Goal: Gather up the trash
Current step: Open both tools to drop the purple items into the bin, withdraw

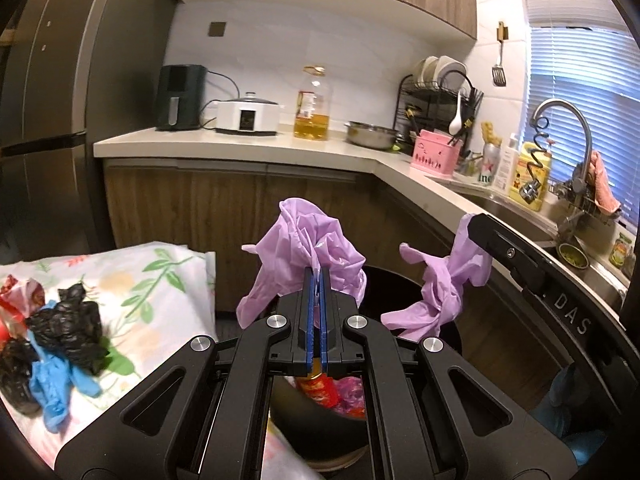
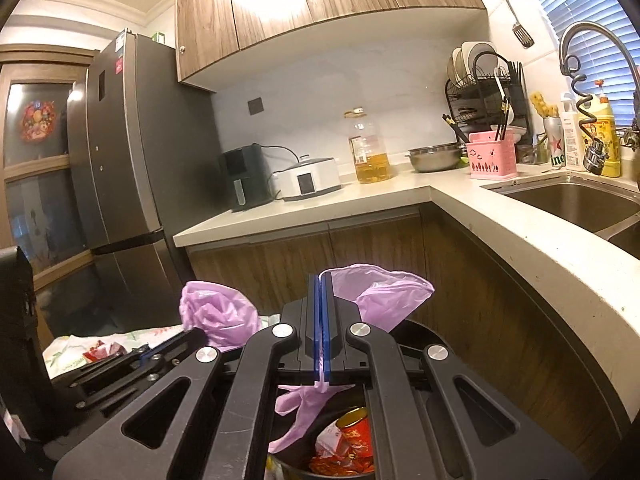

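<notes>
Left tongs: my left tongs (image 1: pixel 316 280) are pinched tight on a crumpled purple glove (image 1: pixel 304 240), held up in the air above the black bin (image 1: pixel 416 280).

Right tongs: my right tongs (image 2: pixel 322 296) are clamped the same way on a second purple glove (image 2: pixel 380 292); part of it sticks out past the tips and a loose tail hangs underneath, over the bin's (image 2: pixel 420 332) mouth. From the left view this glove (image 1: pixel 440 284) dangles to the right of mine.

Bin: it sits low between the two tongs, near the wooden cupboard fronts. Inside I see a red can (image 2: pixel 352 428) and red wrappers (image 2: pixel 340 460), so some trash is already collected.

Still on the bench: to the left, on the bench's flowered cloth (image 1: pixel 160 280), lie crumpled black bags (image 1: pixel 68 324), a blue glove (image 1: pixel 56 388) and a red-and-white wrapper (image 1: pixel 20 292). All of it lies in one heap, well apart from the bin.

Done: judging from the bin's contents, the task is partly through; the two purple gloves are lifted and positioned over the bin but not yet dropped.

Left: I judge the next step is to release both gloves into the bin, then go back left for the black bags, blue glove and wrapper. That heap looks like several more trips.

Risk: the thin gloves may cling to the tongs when I let go.
</notes>
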A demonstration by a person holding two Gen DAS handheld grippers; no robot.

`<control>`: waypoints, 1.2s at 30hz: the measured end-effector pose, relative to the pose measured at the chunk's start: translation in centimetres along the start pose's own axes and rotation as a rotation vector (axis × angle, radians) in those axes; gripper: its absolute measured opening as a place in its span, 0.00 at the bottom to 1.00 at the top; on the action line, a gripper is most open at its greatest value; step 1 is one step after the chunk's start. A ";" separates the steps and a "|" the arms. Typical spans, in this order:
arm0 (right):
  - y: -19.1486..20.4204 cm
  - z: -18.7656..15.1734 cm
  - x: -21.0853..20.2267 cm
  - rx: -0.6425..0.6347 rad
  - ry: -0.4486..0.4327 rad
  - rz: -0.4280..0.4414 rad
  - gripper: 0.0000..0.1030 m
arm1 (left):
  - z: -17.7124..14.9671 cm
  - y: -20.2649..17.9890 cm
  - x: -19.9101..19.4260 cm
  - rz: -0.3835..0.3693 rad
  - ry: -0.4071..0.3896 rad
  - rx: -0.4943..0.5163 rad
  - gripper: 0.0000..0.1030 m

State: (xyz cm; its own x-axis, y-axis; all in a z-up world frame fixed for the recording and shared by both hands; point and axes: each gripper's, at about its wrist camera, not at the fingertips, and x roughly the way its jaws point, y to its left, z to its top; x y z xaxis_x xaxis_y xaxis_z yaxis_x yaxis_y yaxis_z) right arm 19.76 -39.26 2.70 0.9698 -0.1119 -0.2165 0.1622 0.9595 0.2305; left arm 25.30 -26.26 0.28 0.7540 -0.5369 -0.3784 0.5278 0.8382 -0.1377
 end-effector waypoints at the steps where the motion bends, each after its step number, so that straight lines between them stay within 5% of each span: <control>1: -0.2 0.0 0.2 0.003 0.003 -0.001 0.02 | -0.1 -0.2 0.4 -0.004 0.004 0.004 0.01; 10: -1.1 -0.2 1.5 0.012 0.042 0.001 0.03 | -0.3 -0.7 2.3 -0.024 0.015 0.001 0.02; 15: -2.0 -0.1 1.6 0.039 0.040 -0.004 0.29 | -0.6 -0.9 2.9 -0.041 0.022 0.022 0.05; 18: -2.3 -0.1 1.5 0.053 0.041 -0.012 0.30 | -0.7 -0.9 3.0 -0.045 0.027 0.018 0.19; 23: -2.4 -0.2 0.8 0.070 0.038 -0.022 0.43 | -1.0 -0.4 2.5 -0.018 0.009 0.018 0.62; 26: -2.2 -0.4 0.3 0.073 0.034 -0.023 0.50 | -1.4 0.3 1.5 0.010 -0.005 0.003 0.75; 36: -0.7 -2.1 -2.3 0.090 0.024 -0.019 0.70 | -3.2 3.2 -3.5 0.208 -0.070 -0.017 0.86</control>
State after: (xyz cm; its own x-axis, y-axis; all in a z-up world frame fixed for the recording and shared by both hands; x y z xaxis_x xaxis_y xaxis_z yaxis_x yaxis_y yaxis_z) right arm 17.03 -39.11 1.09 0.9620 -0.1227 -0.2439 0.1972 0.9301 0.3099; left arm 23.05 -21.42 -1.80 0.8719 -0.3568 -0.3354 0.3515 0.9329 -0.0787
